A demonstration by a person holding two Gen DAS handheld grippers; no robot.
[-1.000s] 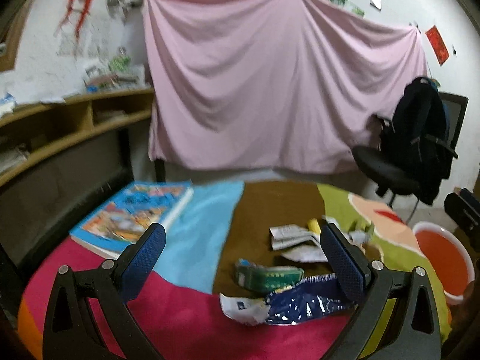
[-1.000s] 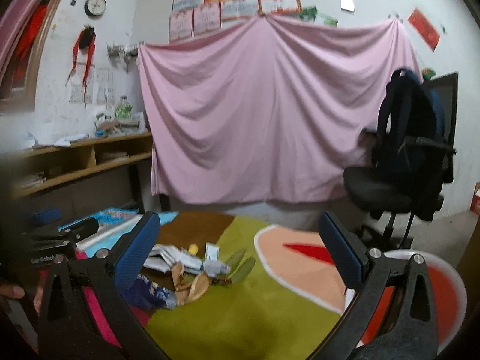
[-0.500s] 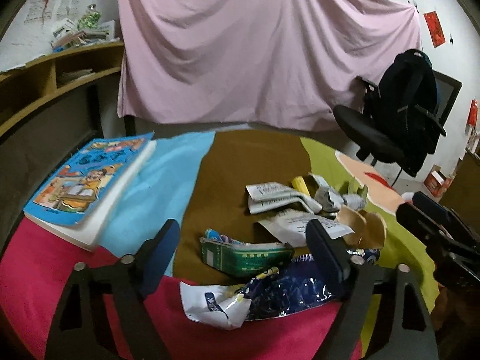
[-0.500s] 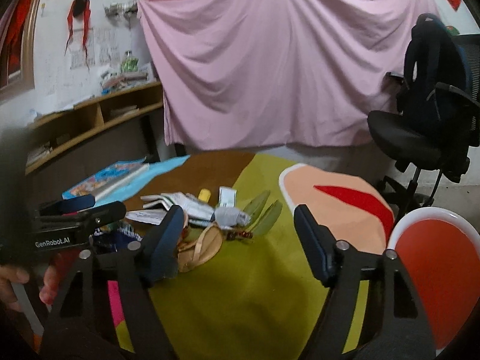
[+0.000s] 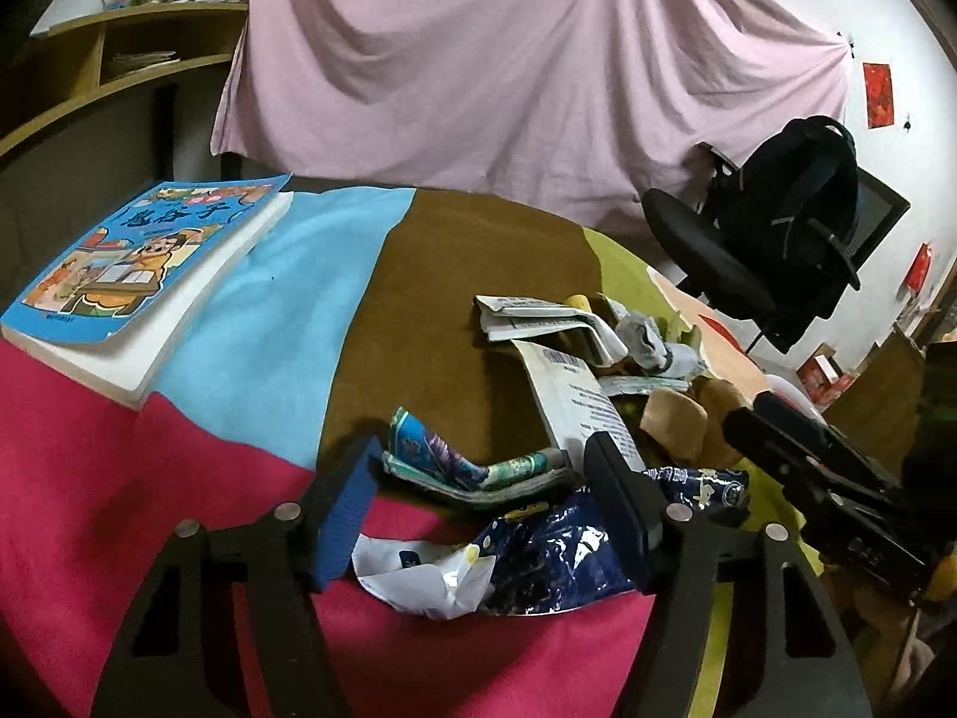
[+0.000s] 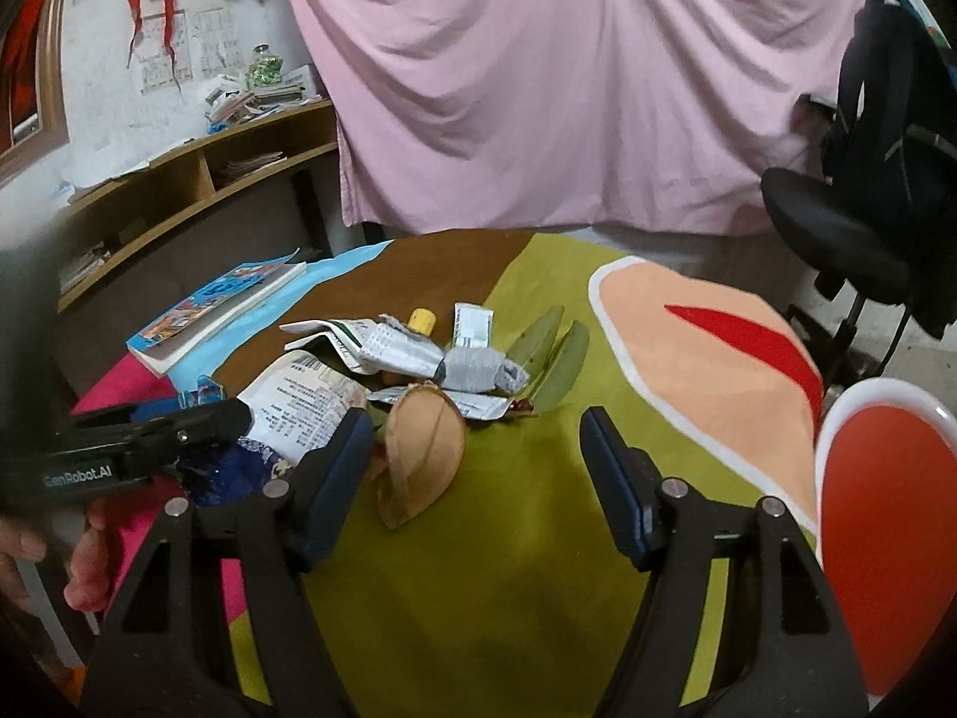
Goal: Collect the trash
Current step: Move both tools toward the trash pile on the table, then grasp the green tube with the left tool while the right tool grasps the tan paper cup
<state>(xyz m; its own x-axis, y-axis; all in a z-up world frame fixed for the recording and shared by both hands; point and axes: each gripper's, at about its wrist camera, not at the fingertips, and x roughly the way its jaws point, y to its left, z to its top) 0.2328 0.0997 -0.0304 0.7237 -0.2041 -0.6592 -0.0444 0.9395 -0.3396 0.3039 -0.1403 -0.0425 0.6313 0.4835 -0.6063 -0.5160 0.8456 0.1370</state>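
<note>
Book (image 5: pixel 137 275), pink sheet (image 5: pixel 508 60), office chair (image 5: pixel 747 263)

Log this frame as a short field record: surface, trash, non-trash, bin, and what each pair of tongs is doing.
surface: round table under a multicoloured cloth
trash: blue foil wrapper, green packet, folded newspaper, brown peel, green leaves
non-trash: blue book
bin: red basin at the table's right edge
left tongs: open, straddling the wrapper and packet
right tongs: open, empty, beside the peel
</note>
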